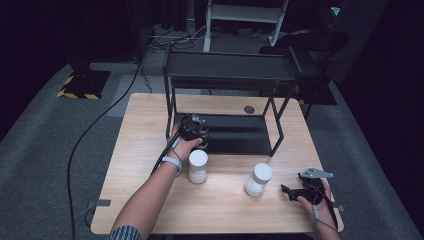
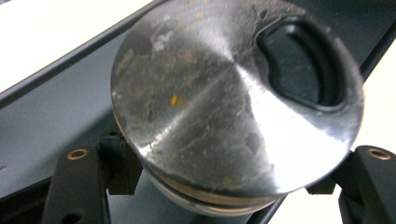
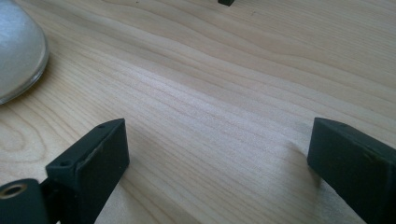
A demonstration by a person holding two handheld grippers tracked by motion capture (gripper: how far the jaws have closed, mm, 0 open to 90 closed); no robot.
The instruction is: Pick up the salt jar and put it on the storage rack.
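Scuffed, brushed-metal round lid (image 2: 233, 98) of a jar sits between the left gripper (image 2: 224, 186) pads, barely parted; right gripper (image 3: 219, 154) gapes empty over grainy wood table (image 3: 224, 84)

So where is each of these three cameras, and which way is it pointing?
High view: above the person's side, looking forward and down on the wooden table; forearms, left gripper, right gripper.
Left gripper view: rides the left gripper, looking down on a metal-lidded jar on the black rack; its jaws flank the jar.
Right gripper view: low over the table, jaws apart.
Shared: high and right views show the table.
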